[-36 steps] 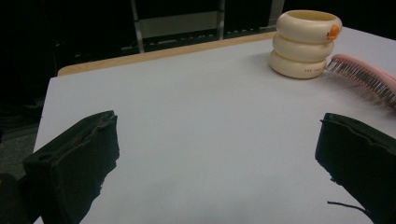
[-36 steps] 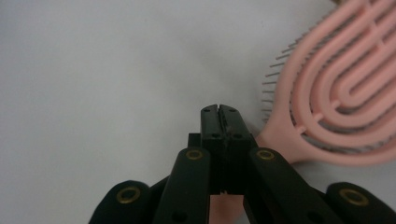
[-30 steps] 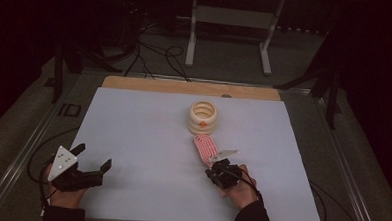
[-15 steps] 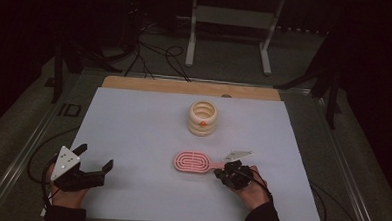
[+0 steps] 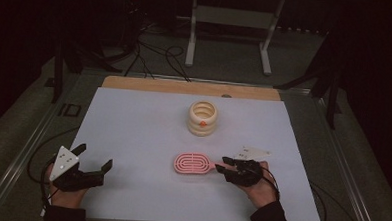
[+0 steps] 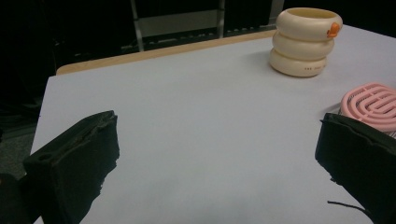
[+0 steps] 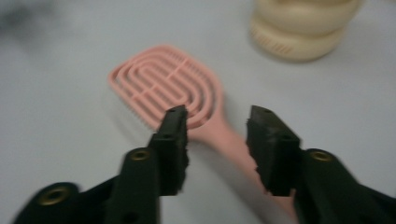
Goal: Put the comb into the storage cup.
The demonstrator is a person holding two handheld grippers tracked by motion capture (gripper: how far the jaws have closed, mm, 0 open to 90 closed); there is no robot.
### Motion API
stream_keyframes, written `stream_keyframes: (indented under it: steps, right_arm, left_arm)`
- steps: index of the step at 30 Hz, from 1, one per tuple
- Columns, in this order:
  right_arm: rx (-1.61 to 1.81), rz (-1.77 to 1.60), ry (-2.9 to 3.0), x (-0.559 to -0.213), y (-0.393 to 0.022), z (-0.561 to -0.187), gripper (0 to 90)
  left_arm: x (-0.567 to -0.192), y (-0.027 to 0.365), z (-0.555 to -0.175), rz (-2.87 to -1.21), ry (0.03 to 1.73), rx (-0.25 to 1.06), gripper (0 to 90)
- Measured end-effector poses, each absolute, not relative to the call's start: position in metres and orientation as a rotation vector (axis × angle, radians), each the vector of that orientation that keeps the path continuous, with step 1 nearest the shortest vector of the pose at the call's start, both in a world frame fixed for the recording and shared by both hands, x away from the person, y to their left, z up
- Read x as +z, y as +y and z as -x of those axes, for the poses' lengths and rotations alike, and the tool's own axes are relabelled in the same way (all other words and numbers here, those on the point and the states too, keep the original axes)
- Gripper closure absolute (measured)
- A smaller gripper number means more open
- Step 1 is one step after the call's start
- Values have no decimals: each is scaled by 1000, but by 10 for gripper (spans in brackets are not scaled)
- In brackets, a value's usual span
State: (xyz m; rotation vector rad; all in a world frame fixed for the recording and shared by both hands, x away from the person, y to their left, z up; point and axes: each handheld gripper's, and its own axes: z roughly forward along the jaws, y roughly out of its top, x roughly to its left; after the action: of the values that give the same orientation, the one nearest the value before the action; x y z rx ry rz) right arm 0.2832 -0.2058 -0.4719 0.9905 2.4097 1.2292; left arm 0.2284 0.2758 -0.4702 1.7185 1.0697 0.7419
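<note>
The pink plastic hairbrush (image 5: 193,164) lies flat near the desk's (image 5: 133,123) near edge; the right gripper (image 5: 220,164), jaws just opening, straddles its handle unpressed. The left gripper (image 5: 93,156) waits released.

The pink hairbrush (image 5: 194,163), an oval head of looping ridges, lay flat on the white worktop (image 5: 133,123), its handle pointing right, near the front edge.

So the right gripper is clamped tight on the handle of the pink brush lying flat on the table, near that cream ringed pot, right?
Not quite. The right gripper is not clamped: its jaws have just been opening and stand apart on either side of the handle without pressing it, as the right gripper view shows. The rest holds: the pink brush lies flat on the table, near the cream ringed pot.
</note>
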Motion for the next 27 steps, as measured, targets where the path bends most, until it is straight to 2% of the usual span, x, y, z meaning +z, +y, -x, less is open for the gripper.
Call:
stream_keyframes:
  steps: [6,7,8,9,13,19,27]
  right_arm:
    - [1270,-952,2288,-461,-229,-280,457]
    - [1280,-958,2259,-459,-234,-279,417]
    - [1309,-992,2165,-456,-250,-276,310]
    - [1309,-992,2165,-456,-250,-276,310]
    - [1327,-1026,2048,-454,-268,-271,164]
    - [1363,-1033,1967,-460,-280,-264,103]
    - [1404,-1045,1912,-466,-290,-255,102]
  left_arm:
    - [-470,276,-229,-1719,1069,744,7]
    - [-470,276,-229,-1719,1070,745,7]
    - [-470,276,-229,-1717,1070,747,7]
    - [-470,276,-229,-1717,1070,747,7]
    - [-471,274,-230,-1714,1066,751,6]
    - [-472,272,-230,-1712,1065,756,6]
    - [-476,270,-233,-1714,1052,762,6]
